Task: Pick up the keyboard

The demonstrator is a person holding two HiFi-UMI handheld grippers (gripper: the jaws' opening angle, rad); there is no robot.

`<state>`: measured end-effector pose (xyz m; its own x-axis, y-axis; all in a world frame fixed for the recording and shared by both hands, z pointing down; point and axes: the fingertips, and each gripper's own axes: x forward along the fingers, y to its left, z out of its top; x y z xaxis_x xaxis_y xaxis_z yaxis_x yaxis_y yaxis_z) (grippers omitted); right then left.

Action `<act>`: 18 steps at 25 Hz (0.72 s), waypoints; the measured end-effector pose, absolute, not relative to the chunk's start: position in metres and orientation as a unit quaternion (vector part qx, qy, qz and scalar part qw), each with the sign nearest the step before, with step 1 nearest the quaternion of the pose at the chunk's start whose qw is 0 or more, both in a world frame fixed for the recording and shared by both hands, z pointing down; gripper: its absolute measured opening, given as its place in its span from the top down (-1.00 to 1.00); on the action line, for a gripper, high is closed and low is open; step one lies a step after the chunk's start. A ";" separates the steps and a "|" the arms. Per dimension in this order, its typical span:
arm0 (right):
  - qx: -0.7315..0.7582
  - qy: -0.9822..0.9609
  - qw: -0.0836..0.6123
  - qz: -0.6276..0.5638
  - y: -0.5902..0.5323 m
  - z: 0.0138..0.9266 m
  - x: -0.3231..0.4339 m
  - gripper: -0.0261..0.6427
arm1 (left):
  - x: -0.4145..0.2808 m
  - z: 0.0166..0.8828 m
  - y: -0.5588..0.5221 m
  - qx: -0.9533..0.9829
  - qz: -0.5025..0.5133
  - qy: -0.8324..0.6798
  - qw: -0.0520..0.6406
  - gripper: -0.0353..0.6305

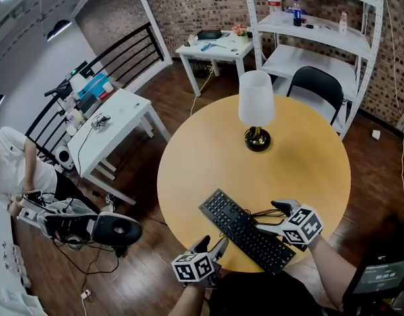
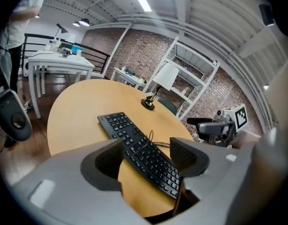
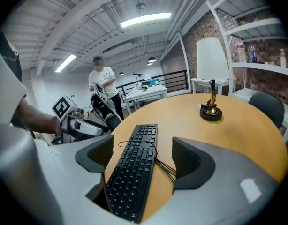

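Note:
A black keyboard point(image 1: 247, 231) lies slantwise on the round wooden table point(image 1: 208, 157), close to its near edge, with its thin black cable point(image 1: 264, 214) looped beside it. My left gripper point(image 1: 212, 244) hovers at the keyboard's near-left side, jaws open and empty. My right gripper point(image 1: 283, 208) is at its right side by the cable, also open and empty. In the left gripper view the keyboard point(image 2: 139, 146) shows past the open left gripper point(image 2: 147, 157), with the right gripper point(image 2: 219, 125) beyond. In the right gripper view the keyboard point(image 3: 132, 170) shows past the open right gripper point(image 3: 146, 158).
A white-shaded lamp point(image 1: 256, 107) stands on the table's far part. A black chair point(image 1: 314, 84) and white shelves point(image 1: 320, 25) are behind it. White tables point(image 1: 116, 120) stand to the left. A person point(image 1: 11, 166) and gear point(image 1: 90, 228) are on the floor at left.

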<state>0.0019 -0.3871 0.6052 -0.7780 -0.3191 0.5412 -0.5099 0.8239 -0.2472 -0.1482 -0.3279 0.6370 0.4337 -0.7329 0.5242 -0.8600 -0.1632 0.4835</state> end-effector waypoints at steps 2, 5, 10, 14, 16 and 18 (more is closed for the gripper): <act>0.213 -0.918 0.262 0.206 -0.391 0.625 0.001 -0.28 | -0.147 0.651 -0.334 0.747 0.080 -0.528 0.396 -0.04; 0.203 -0.909 0.285 0.227 -0.398 0.652 0.000 -0.32 | -0.143 0.675 -0.343 0.732 0.083 -0.523 0.429 -0.04; 0.189 -0.891 0.335 0.241 -0.408 0.692 -0.002 -0.38 | -0.137 0.712 -0.356 0.719 0.106 -0.504 0.466 -0.04; 0.175 -0.881 0.372 0.235 -0.416 0.714 -0.013 -0.38 | -0.139 0.728 -0.370 0.724 0.138 -0.486 0.469 -0.07; 0.173 -0.877 0.381 0.237 -0.422 0.721 -0.018 -0.38 | -0.141 0.734 -0.375 0.720 0.136 -0.483 0.480 -0.09; 0.169 -0.873 0.388 0.241 -0.425 0.730 -0.021 -0.38 | -0.141 0.742 -0.378 0.718 0.144 -0.481 0.483 -0.09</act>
<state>-0.0206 -0.4248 0.7303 -0.6415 -0.1085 0.7594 -0.4823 0.8269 -0.2893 -0.1409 -0.3783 0.7418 0.4956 -0.5516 0.6709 -0.8293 -0.0711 0.5542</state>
